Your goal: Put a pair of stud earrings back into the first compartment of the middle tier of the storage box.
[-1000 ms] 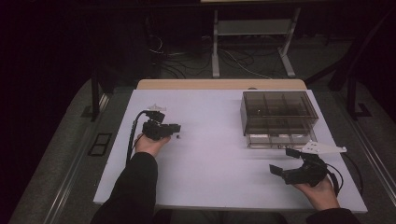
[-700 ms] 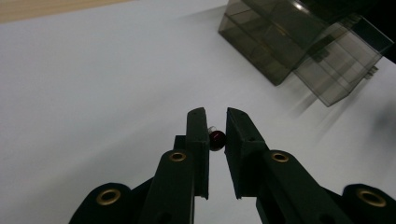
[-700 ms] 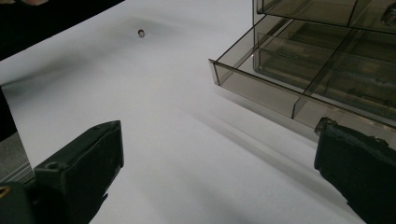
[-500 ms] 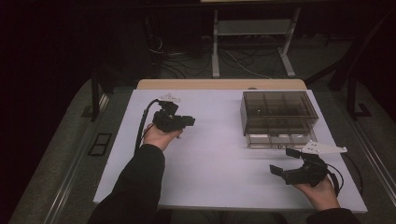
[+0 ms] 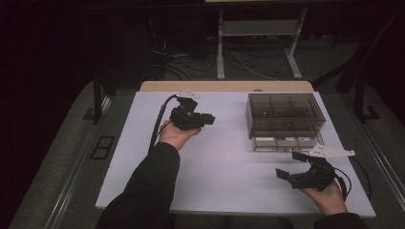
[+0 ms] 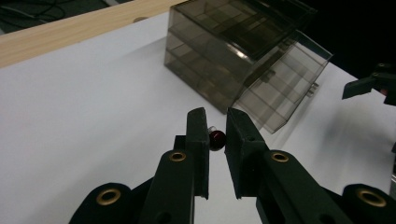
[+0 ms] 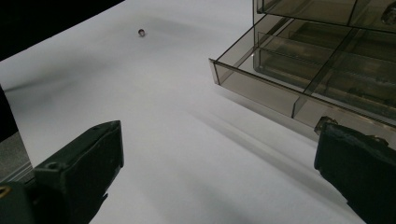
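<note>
Pinching a small, glossy dark-red bead (image 6: 216, 138) between its flat matte-black pads, the left gripper (image 5: 206, 119) is held above the left-centre of the smooth white table (image 5: 224, 167), clear of the surface, with its black cable looping back along the dark sleeve. In the left gripper view the bead sits near the tips of the two blocky jaws, which are drawn in narrow around it, brass-coloured rivets showing lower on their arms. Farther right stands a smoky, translucent plastic organizer box (image 5: 285, 114), rectangular, divided into square compartments, with a lower drawer (image 7: 299, 70) pulled out toward the near edge. At the far right the right gripper (image 5: 292, 166) rests low by the near edge, its jaws spread wide with nothing between them. A second tiny round bead (image 7: 141, 32) lies alone on the white surface.
</note>
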The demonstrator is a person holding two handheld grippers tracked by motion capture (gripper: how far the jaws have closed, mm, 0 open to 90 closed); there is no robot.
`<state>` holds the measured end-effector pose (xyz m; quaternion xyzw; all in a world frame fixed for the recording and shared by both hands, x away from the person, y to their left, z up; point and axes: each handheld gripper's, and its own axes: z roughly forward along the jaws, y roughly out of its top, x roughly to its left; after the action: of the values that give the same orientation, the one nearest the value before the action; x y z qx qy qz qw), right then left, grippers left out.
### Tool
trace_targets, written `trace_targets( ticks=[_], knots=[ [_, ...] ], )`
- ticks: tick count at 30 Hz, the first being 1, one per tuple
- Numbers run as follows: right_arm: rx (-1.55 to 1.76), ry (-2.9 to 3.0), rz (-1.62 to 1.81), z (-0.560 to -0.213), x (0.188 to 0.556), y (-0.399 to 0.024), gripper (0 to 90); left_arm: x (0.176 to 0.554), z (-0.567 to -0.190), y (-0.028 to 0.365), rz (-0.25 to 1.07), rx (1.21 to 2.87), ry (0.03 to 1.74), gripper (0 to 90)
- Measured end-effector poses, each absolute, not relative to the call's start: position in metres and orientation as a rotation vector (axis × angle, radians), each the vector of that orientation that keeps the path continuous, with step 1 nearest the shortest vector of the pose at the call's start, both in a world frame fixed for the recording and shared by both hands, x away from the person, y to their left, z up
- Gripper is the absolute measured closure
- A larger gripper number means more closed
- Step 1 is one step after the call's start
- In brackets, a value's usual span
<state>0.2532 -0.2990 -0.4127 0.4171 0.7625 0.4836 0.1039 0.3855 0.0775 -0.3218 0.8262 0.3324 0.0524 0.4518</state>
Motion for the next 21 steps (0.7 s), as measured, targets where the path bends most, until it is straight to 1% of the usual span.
trace_targets(
  ticks=[11, 21],
  knots=[
    [1.233, 2.247, 1.437, -0.412, 0.254, -0.299, 0.7, 0.386, -0.315, 0.043, 0.116, 2.06, 0.746, 78.7],
    [1.231, 2.244, 1.447, -0.412, 0.254, -0.299, 0.7, 0.387, -0.319, 0.01, 0.089, 2.059, 0.692, 78.8]
  ],
)
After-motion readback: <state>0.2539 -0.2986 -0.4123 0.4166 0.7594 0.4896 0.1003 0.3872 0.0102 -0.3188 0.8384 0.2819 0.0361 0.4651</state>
